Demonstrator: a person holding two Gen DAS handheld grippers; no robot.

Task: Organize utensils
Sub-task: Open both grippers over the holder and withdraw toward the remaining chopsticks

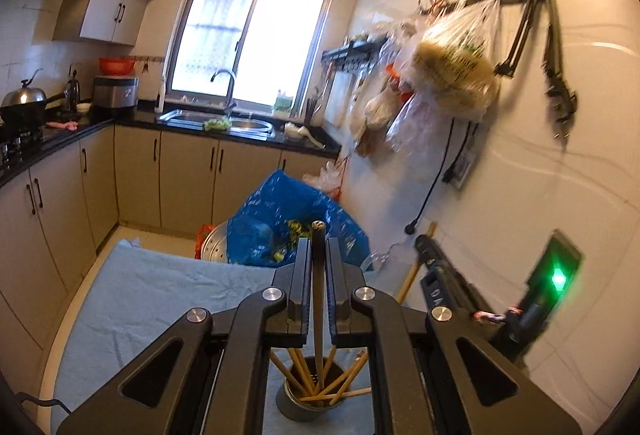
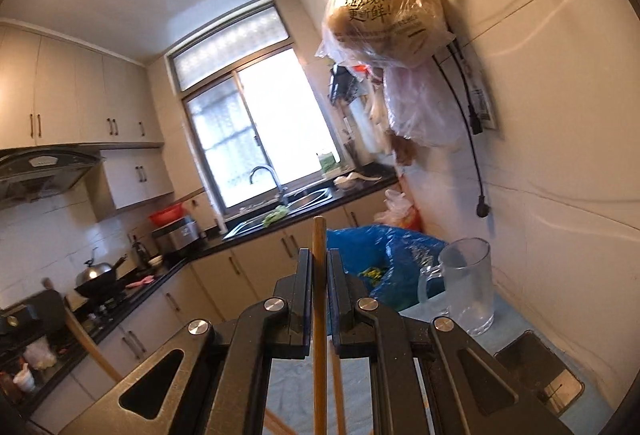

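Observation:
My left gripper (image 1: 318, 251) is shut on a dark chopstick (image 1: 318, 275) that stands upright between the jaws. Its lower end reaches into a grey metal cup (image 1: 308, 401) right below, which holds several light wooden chopsticks (image 1: 344, 379). The cup stands on a blue cloth (image 1: 152, 299). My right gripper (image 2: 319, 263) is shut on a light wooden chopstick (image 2: 319, 315) held upright; another wooden stick (image 2: 338, 387) shows under it. The right gripper also shows in the left wrist view (image 1: 448, 275), to the right of the left one.
A clear plastic jug (image 2: 466, 283) stands on the cloth by the wall. A blue plastic bag (image 1: 288, 223) lies beyond the cloth's far edge. A dark tray (image 2: 540, 379) sits at the right. Bags (image 1: 452, 75) hang on the tiled wall. Counters, sink (image 1: 216, 119) and stove lie further off.

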